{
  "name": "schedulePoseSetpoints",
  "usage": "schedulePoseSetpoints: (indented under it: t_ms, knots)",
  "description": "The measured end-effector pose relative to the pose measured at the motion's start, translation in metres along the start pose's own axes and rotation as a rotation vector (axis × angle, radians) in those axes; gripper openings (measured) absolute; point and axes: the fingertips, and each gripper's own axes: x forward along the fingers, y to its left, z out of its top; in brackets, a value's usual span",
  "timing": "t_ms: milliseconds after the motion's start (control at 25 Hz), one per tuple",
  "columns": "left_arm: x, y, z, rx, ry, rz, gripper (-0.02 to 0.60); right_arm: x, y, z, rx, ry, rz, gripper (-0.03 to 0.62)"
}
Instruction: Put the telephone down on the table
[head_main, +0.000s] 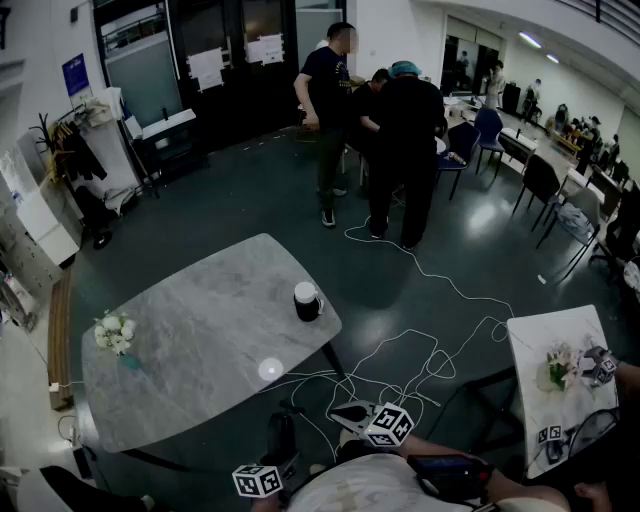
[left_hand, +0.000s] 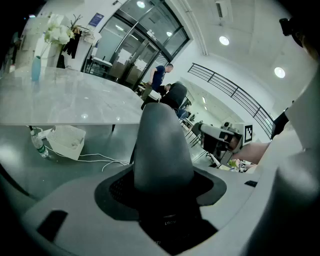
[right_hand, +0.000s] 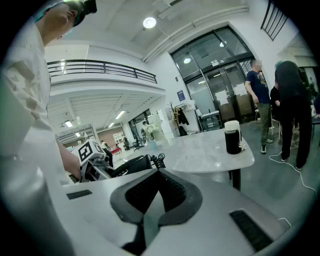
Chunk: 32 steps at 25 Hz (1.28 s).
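Though half-hidden, telephone (right_hand: 133, 165) gripped by left tool (right_hand: 108, 171)

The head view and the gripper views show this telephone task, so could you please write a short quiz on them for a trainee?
1. Multiple choice: in the head view, what stands near the right-hand edge of the marble table? A) a laptop B) a black cup with a white lid C) a fruit bowl
2. True or false: the telephone handset lies on the marble table.
3. Short answer: what stands at the table's left end in the head view?

Key
1. B.
2. False: the left tool holds it off the table.
3. A small vase of white flowers.
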Motion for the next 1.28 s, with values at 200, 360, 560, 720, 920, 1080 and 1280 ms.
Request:
schedulePoseSetpoints:
  t_ms: [200, 360, 560, 720, 920, 1080, 1280]
  knots:
    - [0.001, -0.004, 0.009, -0.003, -0.026, -0.005, 0.281, -0.003, 0.003, 0.007, -0.01, -0.007, -0.002, 0.015]
    - [-0.004, -0.002, 0.004, -0.019, -0.042, 0.008, 0.281, -0.005, 0.012, 0.001, -0.019, 0.006, 0.002, 0.015]
    - [-0.003, 0.0, 0.007, -0.001, -0.062, 0.012, 0.281, -0.008, 0.009, 0.002, -0.027, -0.002, -0.017, 0.015]
    - [-0.014, 0.001, 0.004, -0.008, -0.071, 0.017, 0.281, -0.004, 0.017, -0.001, -0.03, 0.019, -0.022, 0.015]
    - [-0.032, 0.006, -0.01, -0.033, -0.09, 0.032, 0.281, 0.004, 0.034, -0.006, -0.043, 0.053, -0.006, 0.015]
    - [-0.04, 0.009, -0.018, -0.056, -0.102, 0.042, 0.281, 0.007, 0.043, -0.004, -0.057, 0.064, 0.003, 0.015]
    - [-0.04, 0.017, -0.012, -0.064, -0.128, 0.044, 0.281, 0.016, 0.038, -0.006, -0.064, 0.082, 0.006, 0.015]
